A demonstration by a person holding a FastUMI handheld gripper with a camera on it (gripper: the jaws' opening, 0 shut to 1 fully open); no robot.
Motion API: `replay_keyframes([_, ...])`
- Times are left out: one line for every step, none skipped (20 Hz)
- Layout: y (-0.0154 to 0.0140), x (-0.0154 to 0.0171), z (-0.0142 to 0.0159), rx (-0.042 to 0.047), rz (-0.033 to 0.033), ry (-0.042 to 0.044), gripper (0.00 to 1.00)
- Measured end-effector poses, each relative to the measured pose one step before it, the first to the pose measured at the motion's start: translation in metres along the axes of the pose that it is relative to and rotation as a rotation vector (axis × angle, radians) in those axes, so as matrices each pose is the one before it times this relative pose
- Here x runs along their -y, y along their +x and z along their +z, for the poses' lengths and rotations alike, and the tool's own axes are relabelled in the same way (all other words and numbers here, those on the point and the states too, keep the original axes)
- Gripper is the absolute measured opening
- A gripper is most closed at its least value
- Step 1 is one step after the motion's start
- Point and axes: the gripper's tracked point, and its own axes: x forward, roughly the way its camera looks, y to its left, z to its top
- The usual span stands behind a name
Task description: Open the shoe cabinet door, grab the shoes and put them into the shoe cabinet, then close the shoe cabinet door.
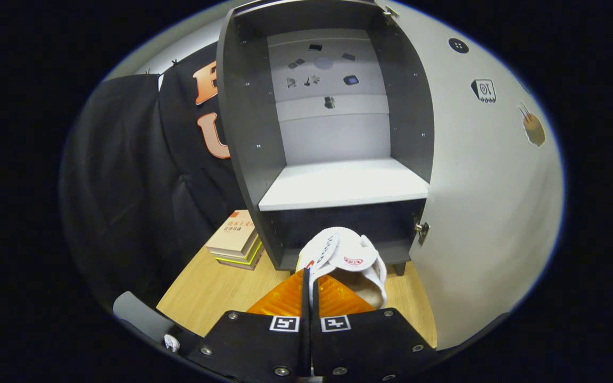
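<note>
We find the shoes (346,255), a pair of white slippers, pinched at their near edge between the two fingers of the gripper (306,284); the fingers stand almost together, clenched on the slipper fabric, with the rest of the pair spreading just ahead of the fingertips; a small red mark sits on the upper slipper, and we cannot read it; dark lettering on the other slipper's strap is likewise too small to make out.

The slippers hang in front of the lower opening of the shoe cabinet (242,133), not yet inside it; the cabinet has dark grey sides, a pale shelf (344,183) across its middle, and a dark lower compartment beneath that shelf; its pale back panel carries several small dark stickers, unreadable at this size.

The cabinet door (487,202) stands swung open to the right; its inner face is pale and bears three stickers, none of which we can read; a metal hinge (422,230) shows at its lower inner edge.

The cabinet rests on a wooden table (200,292); just left of its base lies a stack of books (234,242), the top one tan with a line of printed characters we cannot decipher, the lower ones edged in yellow-green; black cloth hangs behind and to the left.
</note>
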Motion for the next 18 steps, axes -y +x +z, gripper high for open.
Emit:
replay_keyframes([-0.00834, -0.00553, 0.00119, 0.01703, 0.00057, -0.01208, 0.01])
replay_keyframes([0.0004, -0.00154, 0.01185, 0.02382, 0.00102, -0.01067, 0.0])
replay_keyframes([0.00281, -0.00125, 0.011, 0.01882, 0.00183, -0.00581, 0.0])
replay_keyframes([0.00038, 0.00025, 0.01219, 0.01953, 0.00268, -0.00623, 0.01])
replay_keyframes([0.0018, 0.00143, 0.01098, 0.01715, 0.00114, -0.00682, 0.01])
replay_keyframes([0.00212, 0.00123, 0.01124, 0.01931, 0.00224, -0.00735, 0.01])
replay_keyframes([0.00465, 0.00229, 0.00956, 0.01268, -0.00008, -0.00922, 0.0])
replay_keyframes([0.0068, 0.00158, 0.00673, 0.00975, 0.00025, -0.00773, 0.0])
replay_keyframes([0.00711, 0.00212, 0.00796, 0.01226, 0.00057, -0.00555, 0.01])
replay_keyframes([0.00904, 0.00064, 0.00875, 0.01168, 0.00093, -0.00604, 0.0])
replay_keyframes([0.01021, 0.00115, 0.00689, 0.00757, 0.00361, -0.00511, 0.01])
replay_keyframes([0.0119, 0.00082, 0.00421, 0.0064, -0.00057, -0.00465, 0.01])
replay_keyframes([0.01231, 0.00171, 0.005, 0.00564, 0.00006, -0.00357, 0.01])
replay_keyframes([0.01209, 0.00264, 0.00359, 0.00466, -0.00226, -0.00302, 0.01])
replay_keyframes([0.0128, 0.00467, 0.00296, -0.0008, -0.0046, 0.00011, 0.0])
replay_keyframes([0.01305, 0.00289, 0.00154, -0.00463, -0.00267, -0.0005, 0.0])
replay_keyframes([0.01343, 0.00344, 0.0008, -0.00091, -0.00685, 0.00216, 0.0])
replay_keyframes([0.01535, 0.00264, 0.00066, -0.00233, -0.00453, 0.0063, 0.01])
